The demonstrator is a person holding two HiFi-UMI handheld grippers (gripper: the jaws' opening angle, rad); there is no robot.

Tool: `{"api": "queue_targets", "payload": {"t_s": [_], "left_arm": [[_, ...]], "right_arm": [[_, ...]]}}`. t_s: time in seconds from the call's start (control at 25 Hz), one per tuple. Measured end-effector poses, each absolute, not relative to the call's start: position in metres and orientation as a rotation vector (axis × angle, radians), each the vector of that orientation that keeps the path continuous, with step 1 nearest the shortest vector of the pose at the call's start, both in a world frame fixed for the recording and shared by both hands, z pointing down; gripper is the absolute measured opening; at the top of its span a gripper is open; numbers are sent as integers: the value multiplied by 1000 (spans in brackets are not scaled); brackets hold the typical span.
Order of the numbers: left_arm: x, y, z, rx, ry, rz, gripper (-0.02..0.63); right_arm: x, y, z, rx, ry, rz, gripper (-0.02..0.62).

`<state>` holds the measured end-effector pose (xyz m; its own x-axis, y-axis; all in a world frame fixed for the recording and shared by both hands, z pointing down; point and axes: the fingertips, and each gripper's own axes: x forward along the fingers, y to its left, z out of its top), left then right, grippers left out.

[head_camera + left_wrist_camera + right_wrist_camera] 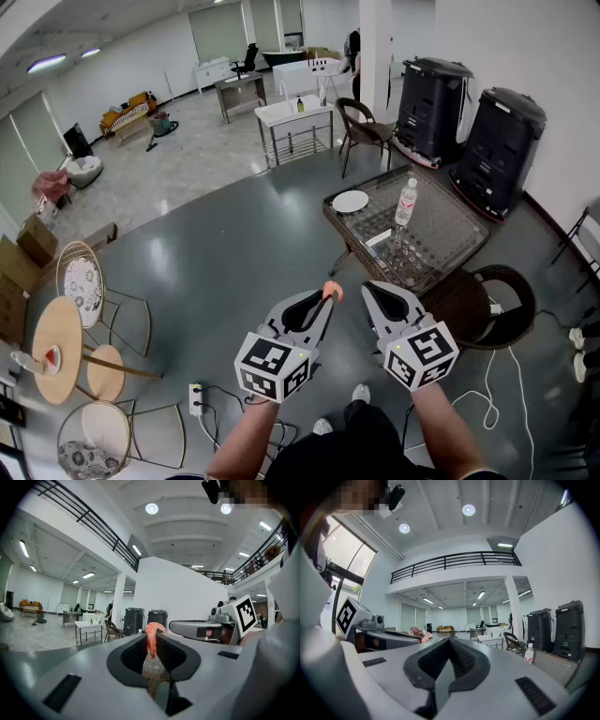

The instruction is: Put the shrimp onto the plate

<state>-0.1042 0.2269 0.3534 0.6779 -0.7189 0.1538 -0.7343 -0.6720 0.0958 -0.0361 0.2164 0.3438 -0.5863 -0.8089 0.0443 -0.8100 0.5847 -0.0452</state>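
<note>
1 shrimp [333, 291], pinched at the tips of the left gripper [325, 298] and held in the air, well apart from the glass table [448, 232]. Right gripper [368, 287] sits just beside it, jaws pressed together with nothing in them. The table's got 1 white plate [351, 201] and 1 water bottle [406, 202], near each other but not touching.

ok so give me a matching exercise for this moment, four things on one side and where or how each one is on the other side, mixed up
Things
1. shrimp
2. plate
3. water bottle
4. right gripper

States
a. standing upright on the glass table
b. shut, with nothing in it
c. pinched at the tip of the left gripper
d. lying flat near a corner of the glass table

Pairs: 1-c, 2-d, 3-a, 4-b
</note>
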Motion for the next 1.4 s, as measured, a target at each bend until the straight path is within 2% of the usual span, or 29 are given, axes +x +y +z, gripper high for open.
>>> {"api": "queue_targets", "payload": {"t_s": [1.0, 1.4], "left_arm": [[-93, 193, 358, 2724, -1223, 157, 64], [-66, 149, 372, 2694, -1246, 194, 63]], "right_arm": [[-22, 178, 345, 1402, -2809, 118, 6], [6, 130, 357, 1372, -2839, 160, 6]]}}
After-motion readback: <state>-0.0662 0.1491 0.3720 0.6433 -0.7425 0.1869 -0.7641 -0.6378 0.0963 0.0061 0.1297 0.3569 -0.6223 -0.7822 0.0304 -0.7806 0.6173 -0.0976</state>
